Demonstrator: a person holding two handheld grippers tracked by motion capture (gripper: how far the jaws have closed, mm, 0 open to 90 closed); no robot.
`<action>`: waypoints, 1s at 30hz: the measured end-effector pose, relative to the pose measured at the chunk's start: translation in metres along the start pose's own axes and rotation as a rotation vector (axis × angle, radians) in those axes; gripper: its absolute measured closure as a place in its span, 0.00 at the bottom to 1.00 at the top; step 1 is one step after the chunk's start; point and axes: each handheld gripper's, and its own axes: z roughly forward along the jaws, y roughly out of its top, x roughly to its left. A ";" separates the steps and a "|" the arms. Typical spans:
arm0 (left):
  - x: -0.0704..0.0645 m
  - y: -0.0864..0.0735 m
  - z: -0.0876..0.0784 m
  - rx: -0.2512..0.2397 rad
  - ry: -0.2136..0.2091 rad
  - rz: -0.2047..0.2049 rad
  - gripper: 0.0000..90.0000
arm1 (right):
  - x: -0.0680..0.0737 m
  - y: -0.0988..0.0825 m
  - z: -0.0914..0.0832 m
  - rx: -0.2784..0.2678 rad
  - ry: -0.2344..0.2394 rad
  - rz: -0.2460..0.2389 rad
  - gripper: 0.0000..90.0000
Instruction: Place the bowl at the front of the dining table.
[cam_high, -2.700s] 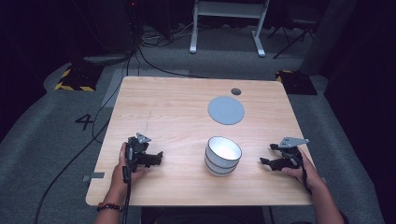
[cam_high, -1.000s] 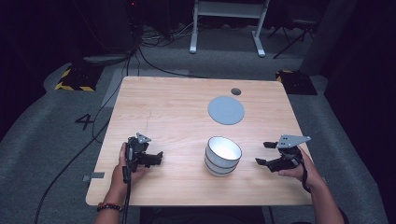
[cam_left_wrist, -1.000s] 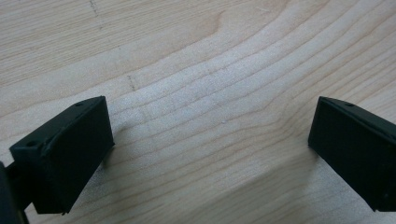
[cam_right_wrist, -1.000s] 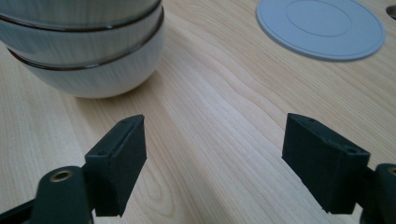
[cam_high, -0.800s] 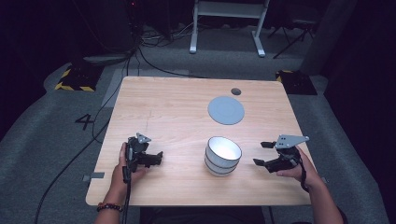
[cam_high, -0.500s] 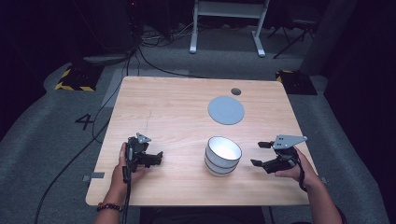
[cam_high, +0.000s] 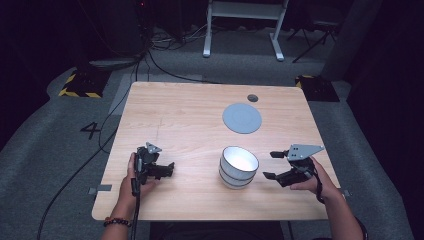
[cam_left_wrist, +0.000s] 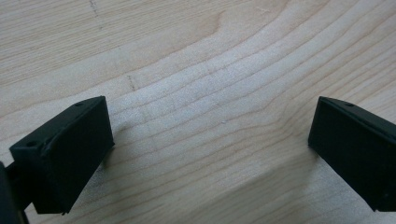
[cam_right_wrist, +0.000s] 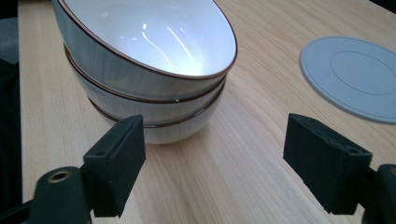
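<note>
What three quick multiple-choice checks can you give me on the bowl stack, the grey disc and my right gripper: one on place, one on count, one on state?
1. Where does the grey disc lie relative to the stack of bowls?
A. Farther up the table, apart from it
B. Under the stack
C. At the table's left edge

2. How many bowls are nested in the stack?
A. One
B. Three
C. Five

3. How is the right gripper?
A. Shut on a bowl rim
B. Open, beside the stack, not touching it
C. Shut on the disc

Answers: 1 A, the high view shows bare wood between disc and stack. 2 B, the right gripper view shows three brown-edged rims. 3 B, its jaws stand wide apart with nothing between them.
</note>
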 end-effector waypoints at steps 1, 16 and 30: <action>0.000 0.000 0.000 0.000 -0.001 -0.001 0.00 | 0.001 0.001 0.000 -0.001 0.004 0.002 0.23; 0.000 0.000 0.000 0.000 0.000 0.000 0.00 | 0.008 0.014 0.007 -0.015 0.040 -0.028 0.24; 0.000 0.000 0.000 -0.001 0.002 0.001 0.00 | 0.017 0.028 0.014 -0.041 0.096 -0.055 0.24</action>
